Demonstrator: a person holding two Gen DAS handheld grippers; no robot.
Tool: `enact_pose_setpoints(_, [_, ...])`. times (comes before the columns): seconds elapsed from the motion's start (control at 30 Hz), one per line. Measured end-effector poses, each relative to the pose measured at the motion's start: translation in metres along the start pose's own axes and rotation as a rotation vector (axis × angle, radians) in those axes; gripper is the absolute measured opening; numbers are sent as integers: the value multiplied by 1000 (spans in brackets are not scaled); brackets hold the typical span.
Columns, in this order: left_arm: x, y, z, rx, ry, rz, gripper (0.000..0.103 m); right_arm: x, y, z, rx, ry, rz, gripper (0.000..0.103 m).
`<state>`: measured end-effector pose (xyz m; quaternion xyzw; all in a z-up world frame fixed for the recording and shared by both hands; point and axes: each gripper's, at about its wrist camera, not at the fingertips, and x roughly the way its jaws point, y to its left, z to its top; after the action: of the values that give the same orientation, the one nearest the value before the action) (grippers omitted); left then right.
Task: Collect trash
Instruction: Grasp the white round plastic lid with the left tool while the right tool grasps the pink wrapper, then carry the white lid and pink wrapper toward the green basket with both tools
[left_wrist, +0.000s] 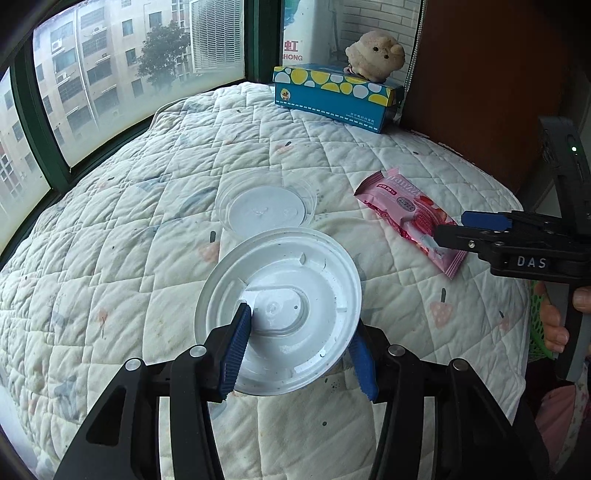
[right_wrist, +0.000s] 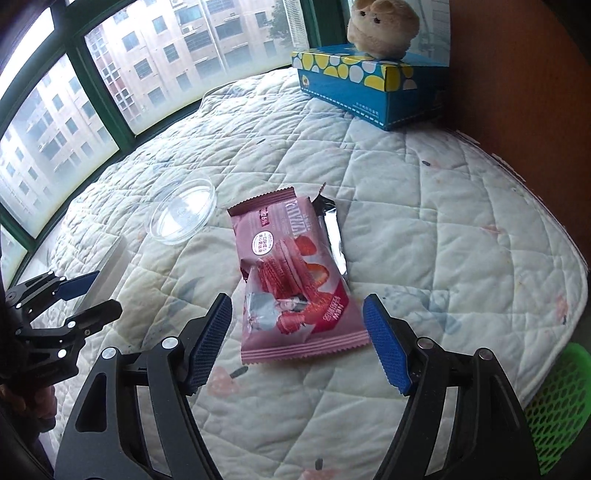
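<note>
Holding the round white plastic lid (left_wrist: 280, 310) by its rim only, the left gripper (left_wrist: 301, 350) risks losing it: grip is at one edge, one blue ribbed pad on the upper face, the other under the rim, so a tilt or jolt could let the lid pivot out and drop back onto the white quilted mattress cover (left_wrist: 147, 206). Jaws approx. half closed on the lid. The right gripper (right_wrist: 301, 345) is wide open, holding nothing; the torn pink strawberry-wafer wrapper (right_wrist: 291, 277) lies flat on the quilt, its near end between the two pads w/o contact. Risk here: thin foil may slide or crumple aside as the jaws close, or the pads may pinch quilt fabric along w/ it. A clear round plastic lid (left_wrist: 266, 206) remains on the quilt, just beyond the white lid, not yet collected. A green mesh basket (right_wrist: 554, 406) sits at the bed edge, right of the right gripper; prob. the drop point.
</note>
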<state>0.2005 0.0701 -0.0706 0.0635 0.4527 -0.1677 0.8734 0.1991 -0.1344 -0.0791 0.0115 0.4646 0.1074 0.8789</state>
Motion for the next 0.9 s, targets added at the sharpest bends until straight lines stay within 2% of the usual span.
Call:
enact_pose_setpoints(0.13, [-1,0,-4,1,3,-5,49,16,7,1,-38,26,-42,73])
enact_pose_setpoints(0.2, [-2,0,-5,1,2,-8,49,18,7,-2,-53,22,-68,68])
enact_pose_setpoints(0.4, [-1,1,-5,-11,-3,-32,49,1,2,-8,-24,-5,-43,62])
enact_pose_setpoints(0.9, [-8,-20,2,-23,-22,-161,49,-53,-33,-41,173,-40,167,55])
